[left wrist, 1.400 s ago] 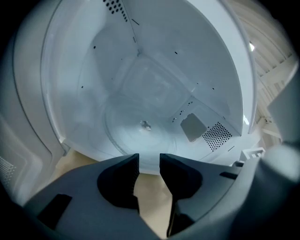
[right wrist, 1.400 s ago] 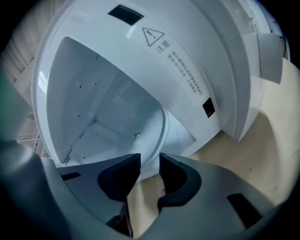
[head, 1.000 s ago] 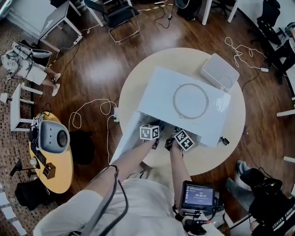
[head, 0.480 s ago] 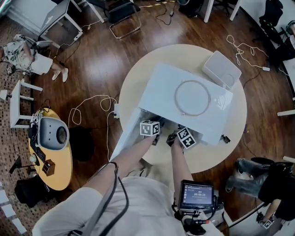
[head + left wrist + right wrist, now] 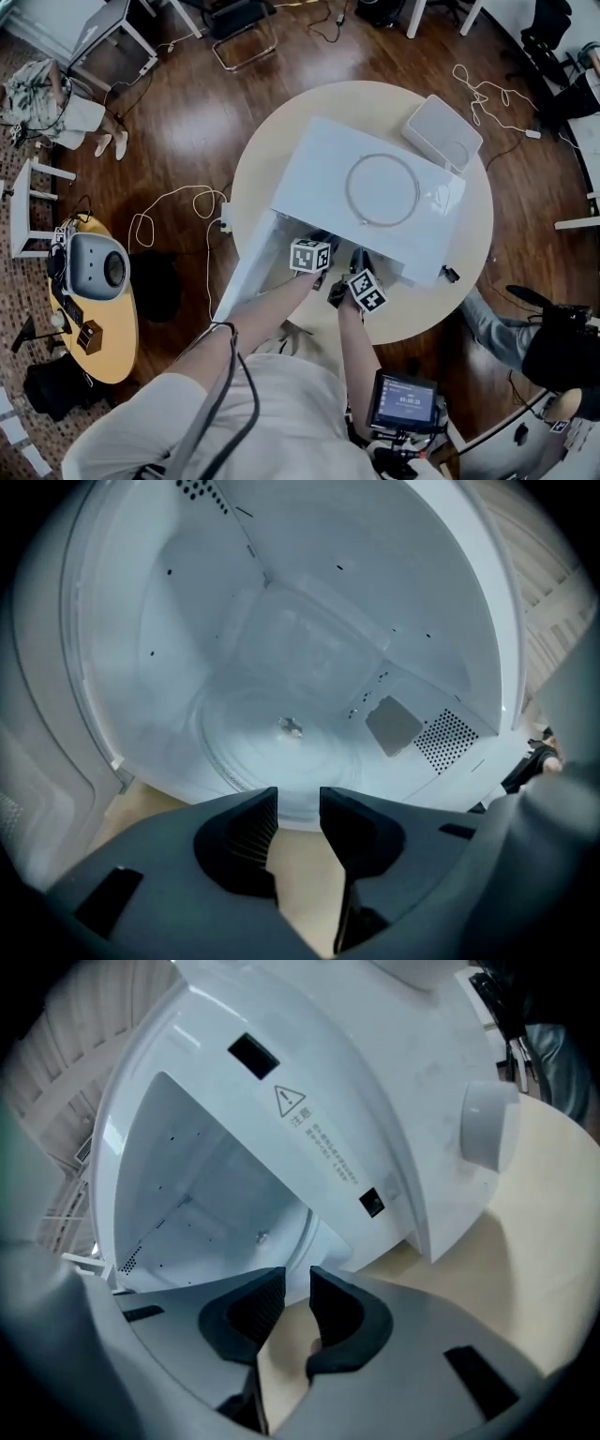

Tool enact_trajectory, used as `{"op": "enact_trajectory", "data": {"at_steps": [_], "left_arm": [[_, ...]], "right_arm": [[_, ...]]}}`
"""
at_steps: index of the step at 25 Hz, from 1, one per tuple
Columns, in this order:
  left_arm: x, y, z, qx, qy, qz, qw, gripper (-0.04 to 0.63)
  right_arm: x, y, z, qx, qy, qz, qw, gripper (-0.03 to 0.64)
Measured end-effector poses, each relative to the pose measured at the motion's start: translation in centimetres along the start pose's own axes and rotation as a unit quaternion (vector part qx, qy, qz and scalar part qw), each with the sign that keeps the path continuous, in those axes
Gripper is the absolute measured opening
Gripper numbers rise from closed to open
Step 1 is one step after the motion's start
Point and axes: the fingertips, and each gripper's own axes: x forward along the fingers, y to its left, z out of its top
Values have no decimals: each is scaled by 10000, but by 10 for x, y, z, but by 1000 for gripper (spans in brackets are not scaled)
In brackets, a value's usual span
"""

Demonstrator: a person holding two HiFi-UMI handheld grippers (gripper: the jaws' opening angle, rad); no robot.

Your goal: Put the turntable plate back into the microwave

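One round table holds a big white microwave. Its door hangs open. The glass plate lies flat on top of the microwave. The left tool points into the open front, with its jaws a little apart and nothing between them. The right tool is just beside it. Its jaws have just been closing, but there is a small gap with nothing in it.
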Motion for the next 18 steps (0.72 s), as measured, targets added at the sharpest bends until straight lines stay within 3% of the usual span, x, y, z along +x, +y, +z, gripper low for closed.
{"op": "enact_trajectory", "data": {"at_steps": [4,6,11,15,18], "left_arm": [[-11,32,6,78,-280,903,9955,129],[-13,46,9,185,-315,1114,9931,129],[-7,47,14,70,-306,1012,9944,130],[-4,36,9,332,-170,847,9957,136],[-3,30,4,261,-156,824,9961,137]], "right_arm": [[-8,-9,-11,-71,146,47,9999,84],[-12,-11,-11,-108,161,59,9998,84],[-22,-14,-4,-253,195,46,9995,84],[-25,-19,-4,-317,273,2,9991,84],[-28,-21,0,-399,301,-6,9987,83]]}}
